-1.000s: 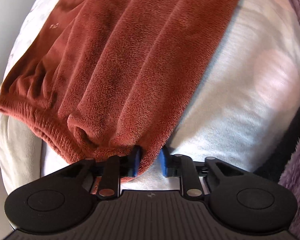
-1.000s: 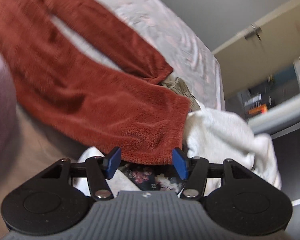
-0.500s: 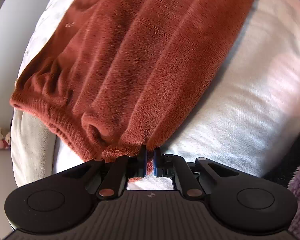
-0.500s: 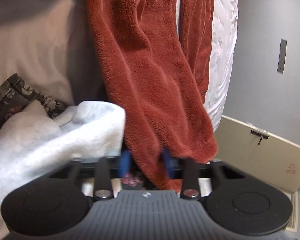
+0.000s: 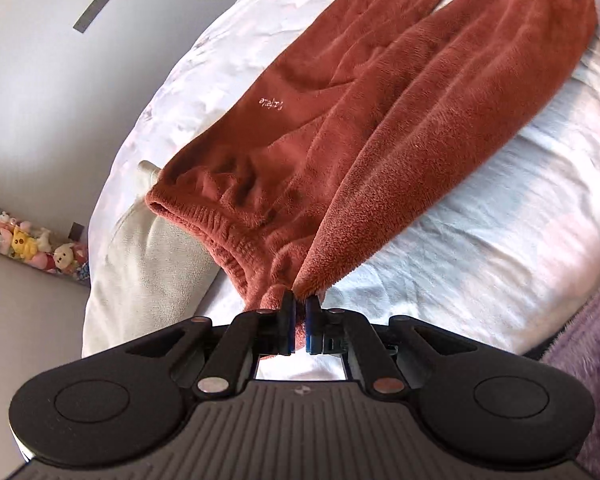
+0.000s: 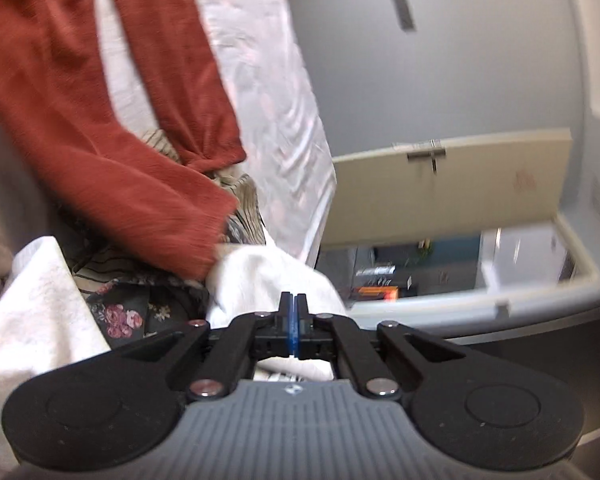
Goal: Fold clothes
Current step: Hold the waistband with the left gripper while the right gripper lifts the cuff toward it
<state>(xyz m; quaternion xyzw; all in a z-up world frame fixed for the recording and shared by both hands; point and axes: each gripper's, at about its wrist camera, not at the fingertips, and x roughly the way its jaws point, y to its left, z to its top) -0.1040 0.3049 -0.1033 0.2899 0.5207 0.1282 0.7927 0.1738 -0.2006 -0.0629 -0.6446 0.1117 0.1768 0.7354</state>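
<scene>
The left gripper pinches the waist of the red pants. The right gripper is closed tight on nothing

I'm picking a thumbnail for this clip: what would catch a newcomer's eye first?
The rust-red fleece trousers spread across the white bed, with the left gripper shut on their waistband corner. Next, the right gripper, shut on nothing, over a pile of laundry at the trouser cuffs.

Grey wall, white bed, beige door, plush toys
</scene>
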